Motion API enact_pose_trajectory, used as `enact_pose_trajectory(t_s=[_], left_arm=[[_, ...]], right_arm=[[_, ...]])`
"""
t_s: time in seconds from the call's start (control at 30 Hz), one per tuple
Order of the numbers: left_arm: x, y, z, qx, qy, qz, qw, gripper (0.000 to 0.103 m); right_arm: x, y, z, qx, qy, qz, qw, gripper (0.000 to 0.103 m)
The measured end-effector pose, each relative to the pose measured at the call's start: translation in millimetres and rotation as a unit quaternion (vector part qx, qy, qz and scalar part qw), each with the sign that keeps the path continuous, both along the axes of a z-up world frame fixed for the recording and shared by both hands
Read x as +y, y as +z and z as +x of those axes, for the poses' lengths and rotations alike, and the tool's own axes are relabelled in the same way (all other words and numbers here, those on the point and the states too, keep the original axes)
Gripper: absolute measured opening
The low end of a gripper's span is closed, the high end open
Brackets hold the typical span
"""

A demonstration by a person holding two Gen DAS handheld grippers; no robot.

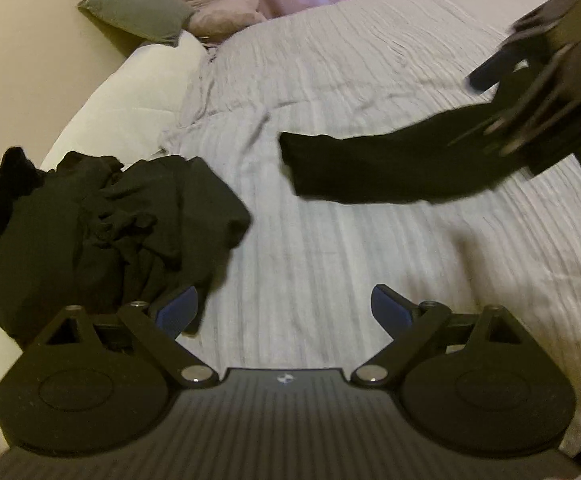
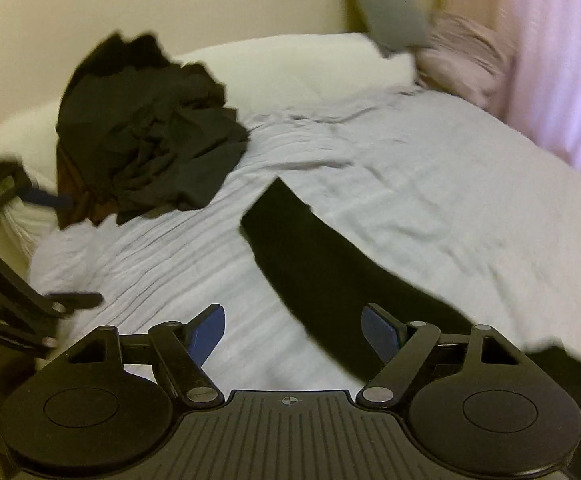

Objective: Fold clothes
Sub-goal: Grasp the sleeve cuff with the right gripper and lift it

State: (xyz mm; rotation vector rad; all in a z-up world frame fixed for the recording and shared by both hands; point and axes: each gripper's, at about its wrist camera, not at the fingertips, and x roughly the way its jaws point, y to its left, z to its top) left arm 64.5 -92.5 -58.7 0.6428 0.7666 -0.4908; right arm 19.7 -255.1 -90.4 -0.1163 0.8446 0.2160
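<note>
On the bed's ribbed pale-grey cover (image 1: 330,240), a long black garment (image 2: 310,264) lies flat beside a crumpled dark pile (image 1: 102,220); left claw (image 1: 284,312) and right claw (image 2: 292,332) both gape wide, empty.

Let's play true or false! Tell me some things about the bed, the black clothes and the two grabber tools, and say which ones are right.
1. The crumpled heap of black clothes sits near the white pillow. True.
2. The left gripper is squeezing a garment. False: its blue-padded fingers are spread apart with nothing between them.
3. A long flat black garment lies stretched across the pale grey ribbed bedspread. True.
4. The right gripper is shut tight. False: its fingers are wide apart.
5. The grey cushion lies on top of the clothes heap. False: it leans by the wall at the far end of the bed, away from the heap.
</note>
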Motion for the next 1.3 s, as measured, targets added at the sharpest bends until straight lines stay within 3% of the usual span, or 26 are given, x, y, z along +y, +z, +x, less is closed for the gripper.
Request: enact_pose_trajectory(t_s=[0.13, 0.3, 0.37, 0.4, 0.43, 0.5, 0.57, 0.7, 0.77, 0.87, 0.93, 1.0, 1.17, 1.23, 1.27, 1.3], left_arm=[[18, -16, 15, 0.028, 0.025, -0.018, 0.9991, 0.092], [30, -32, 13, 0.061, 0.028, -0.010, 0.9977, 0.092], [31, -36, 14, 0.065, 0.023, -0.004, 0.9976, 0.092], [30, -38, 15, 0.067, 0.020, -0.002, 0.9975, 0.092], [29, -39, 16, 0.069, 0.016, 0.000, 0.9975, 0.092], [24, -40, 19, 0.069, 0.006, 0.001, 0.9976, 0.092], [14, -39, 22, 0.067, -0.008, 0.000, 0.9978, 0.092], [-19, -36, 24, 0.058, -0.056, 0.000, 0.9967, 0.092], [-41, -32, 22, 0.049, -0.086, -0.003, 0.9951, 0.092], [-79, -27, 13, 0.040, -0.126, -0.011, 0.9912, 0.092], [-107, -25, 2, 0.033, -0.152, -0.012, 0.9877, 0.092], [-137, -23, -13, 0.024, -0.175, -0.010, 0.9843, 0.092], [-208, -29, -65, 0.043, -0.175, -0.007, 0.9837, 0.092], [-233, -34, -90, 0.059, -0.166, -0.002, 0.9843, 0.092], [-244, -36, -102, 0.066, -0.164, 0.001, 0.9842, 0.092], [-254, -39, -113, 0.070, -0.166, 0.007, 0.9836, 0.092]], right_arm=[[37, -32, 66, 0.005, 0.031, -0.034, 0.999, 0.079], [82, -72, 147, 0.011, 0.069, -0.077, 0.995, 0.079], [93, -85, 164, 0.021, 0.073, -0.097, 0.992, 0.060], [96, -90, 168, 0.028, 0.077, -0.103, 0.991, 0.032], [98, -93, 171, 0.034, 0.081, -0.106, 0.990, 0.027], [90, -87, 170, 0.030, 0.076, -0.082, 0.993, 0.017], [78, -76, 167, 0.020, 0.065, -0.050, 0.996, 0.015], [5, -21, 141, -0.044, -0.005, 0.089, 0.995, 0.014], [-46, 13, 118, -0.092, -0.057, 0.146, 0.983, 0.014], [-137, 56, 48, -0.171, -0.167, 0.154, 0.959, 0.014], [-201, 70, -9, -0.210, -0.253, 0.141, 0.934, 0.014], [-266, 62, -69, -0.223, -0.351, 0.126, 0.901, 0.014], [-393, -32, -159, -0.144, -0.489, 0.171, 0.843, 0.014], [-442, -72, -193, -0.108, -0.536, 0.190, 0.816, 0.004], [-459, -90, -202, -0.088, -0.545, 0.205, 0.808, 0.004], [-470, -104, -203, -0.068, -0.536, 0.225, 0.811, 0.004]])
